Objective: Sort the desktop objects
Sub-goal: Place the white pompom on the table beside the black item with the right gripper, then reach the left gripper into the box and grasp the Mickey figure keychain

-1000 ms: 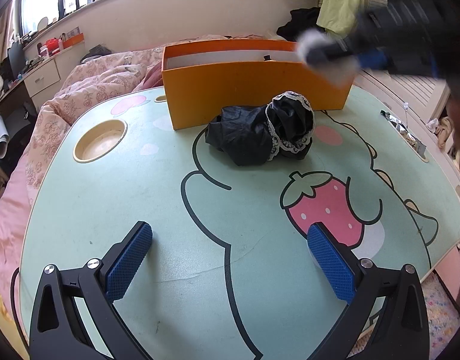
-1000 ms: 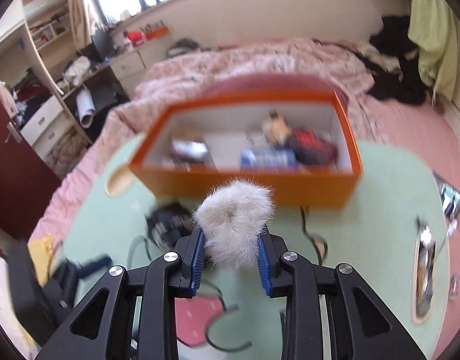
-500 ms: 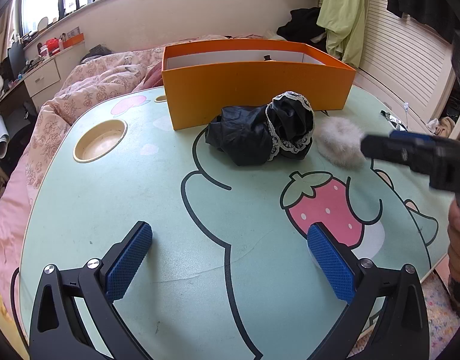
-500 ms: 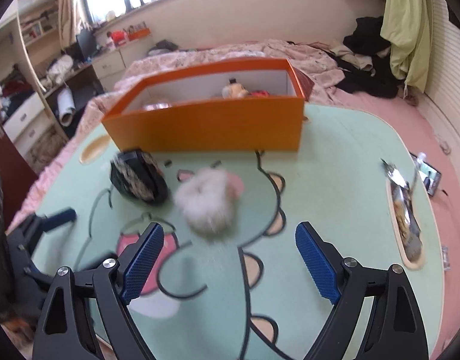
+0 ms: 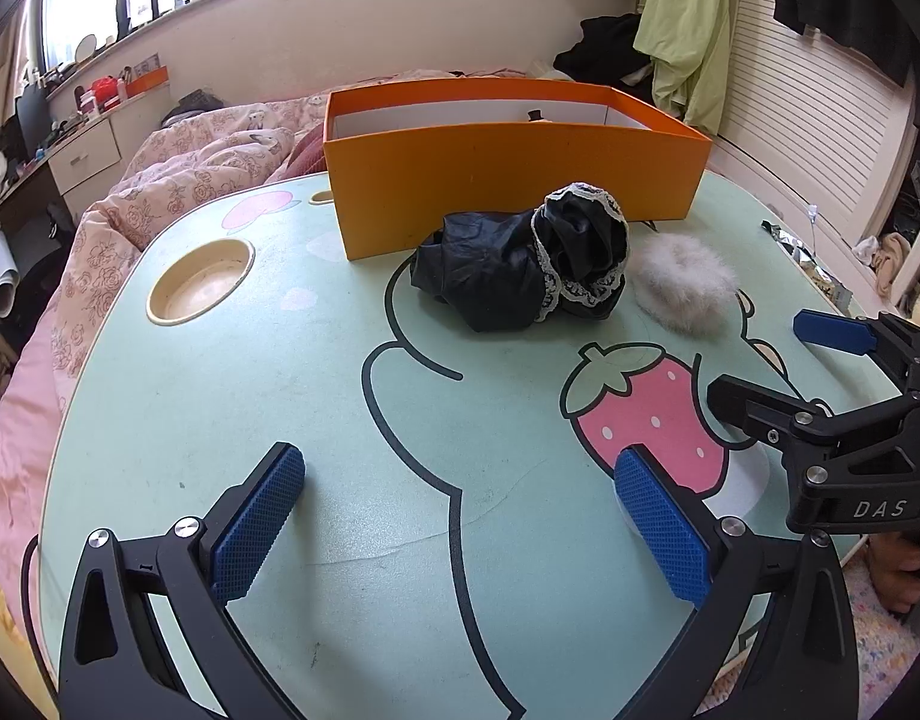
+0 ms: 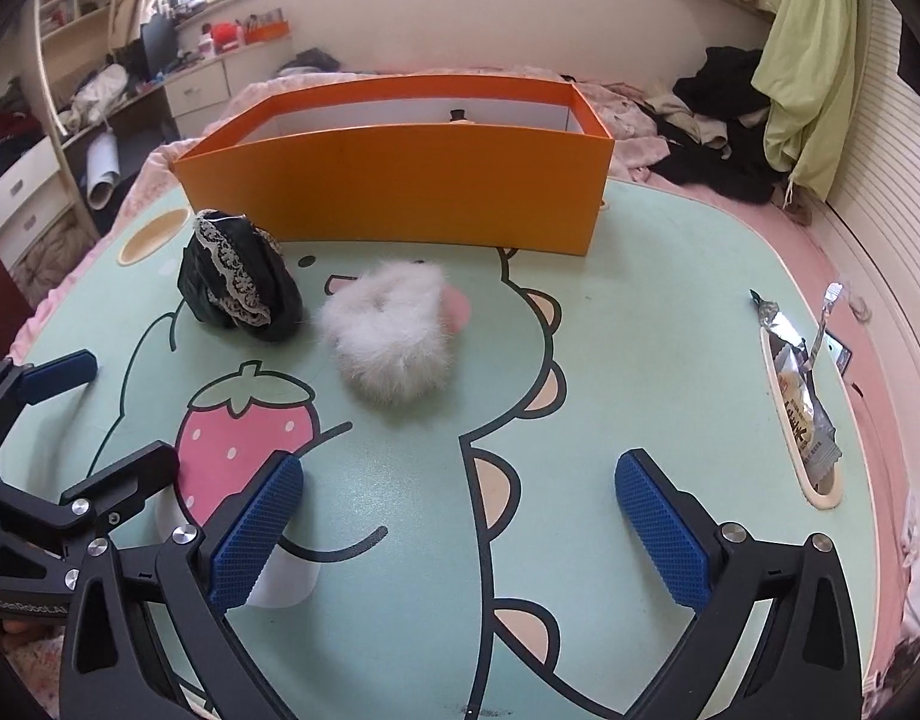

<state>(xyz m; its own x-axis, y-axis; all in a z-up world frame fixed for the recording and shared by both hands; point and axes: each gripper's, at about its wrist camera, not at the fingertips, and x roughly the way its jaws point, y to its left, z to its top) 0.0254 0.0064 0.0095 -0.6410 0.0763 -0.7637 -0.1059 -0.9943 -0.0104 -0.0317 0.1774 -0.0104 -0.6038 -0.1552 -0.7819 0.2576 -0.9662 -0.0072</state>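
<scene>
While both claws gape empty, fluffy scrunchie lies ahead of right claw, beside black pouch.

The table is viewed by the left wrist camera from low over its near edge, facing the orange box. The same table is viewed by the right wrist camera from further right, facing that box. The box, the black cloth and the fluffy ring are shared.
</scene>
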